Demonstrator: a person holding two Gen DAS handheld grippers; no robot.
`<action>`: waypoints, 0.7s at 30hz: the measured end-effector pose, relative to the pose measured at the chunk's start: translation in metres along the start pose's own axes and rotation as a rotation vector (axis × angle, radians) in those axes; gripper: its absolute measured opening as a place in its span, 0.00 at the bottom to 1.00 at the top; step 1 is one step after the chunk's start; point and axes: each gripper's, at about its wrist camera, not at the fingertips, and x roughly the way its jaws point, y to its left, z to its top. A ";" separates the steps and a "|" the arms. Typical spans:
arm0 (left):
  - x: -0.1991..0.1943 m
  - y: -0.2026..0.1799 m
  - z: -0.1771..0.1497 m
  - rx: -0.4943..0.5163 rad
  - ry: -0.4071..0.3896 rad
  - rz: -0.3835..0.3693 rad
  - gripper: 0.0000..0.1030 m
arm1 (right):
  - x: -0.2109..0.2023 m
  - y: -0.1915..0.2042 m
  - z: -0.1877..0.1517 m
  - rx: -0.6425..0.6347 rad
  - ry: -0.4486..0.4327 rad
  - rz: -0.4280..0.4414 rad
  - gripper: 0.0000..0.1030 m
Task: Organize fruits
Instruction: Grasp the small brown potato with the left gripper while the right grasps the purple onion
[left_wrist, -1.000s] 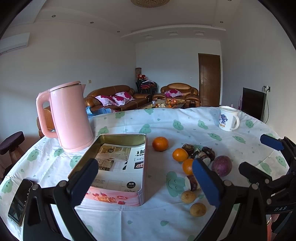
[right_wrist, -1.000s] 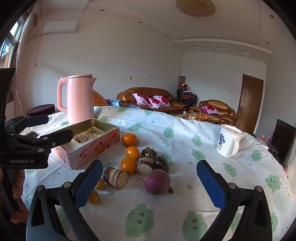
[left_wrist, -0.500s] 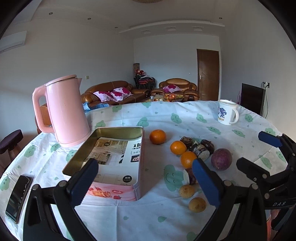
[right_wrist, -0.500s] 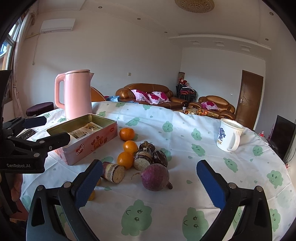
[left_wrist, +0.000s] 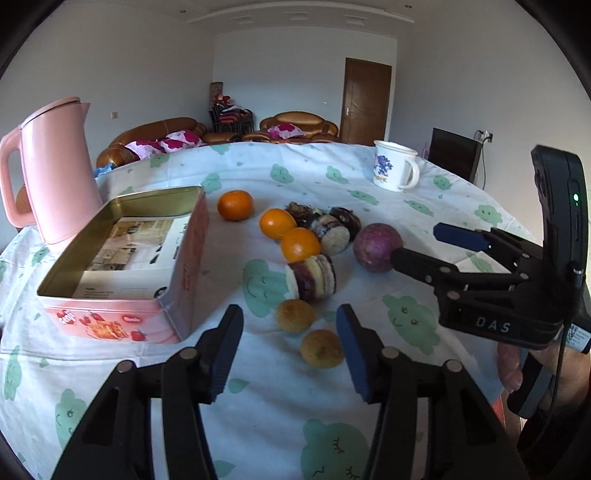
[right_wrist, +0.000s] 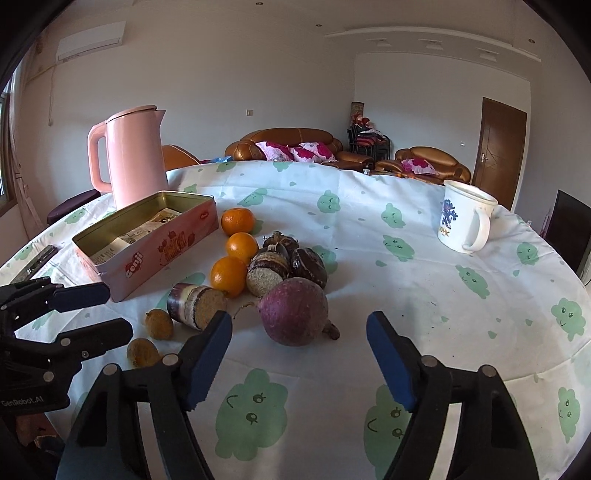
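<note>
Bare cloth lies between the tin (left_wrist: 184, 254) and the oranges (left_wrist: 300, 244); kettle (left_wrist: 55, 170) blocks behind.

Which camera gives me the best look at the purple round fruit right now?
Right wrist: the purple fruit sits close and whole, just ahead of the open right gripper. In the left wrist view it is smaller, off to the right, partly behind the right gripper's finger.
</note>
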 end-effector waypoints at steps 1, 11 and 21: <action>0.002 -0.002 -0.001 0.001 0.015 -0.017 0.46 | 0.000 -0.001 0.000 0.002 0.000 0.002 0.74; 0.020 -0.013 -0.009 0.019 0.092 -0.096 0.34 | 0.002 -0.005 0.000 0.021 0.004 0.017 0.74; 0.007 0.001 -0.004 -0.013 0.029 -0.118 0.29 | 0.009 -0.002 0.005 0.011 0.027 0.013 0.74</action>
